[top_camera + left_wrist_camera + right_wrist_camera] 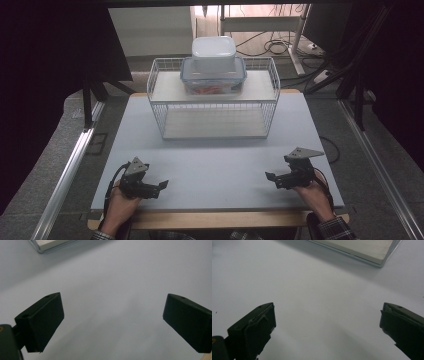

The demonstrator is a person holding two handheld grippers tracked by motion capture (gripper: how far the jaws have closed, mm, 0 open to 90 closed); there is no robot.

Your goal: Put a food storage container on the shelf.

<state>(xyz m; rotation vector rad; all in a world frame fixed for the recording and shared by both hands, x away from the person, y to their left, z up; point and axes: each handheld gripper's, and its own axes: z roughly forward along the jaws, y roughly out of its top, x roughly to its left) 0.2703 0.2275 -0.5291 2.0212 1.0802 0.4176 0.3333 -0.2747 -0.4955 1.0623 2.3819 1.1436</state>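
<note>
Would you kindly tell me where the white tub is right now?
In the high view, the white tub sits stacked on the clear box, atop the wire rack at the table's far centre.

Left gripper: black body, showing a grey three-cornered plate on top and trailing a black cable. Right gripper: black, wearing a matching grey plate, its cable running back at the wrist. Jaws: blocky, matte black, each displaying a small screw hole. Plaid sleeve cuffs are showing at both wrists.
</note>
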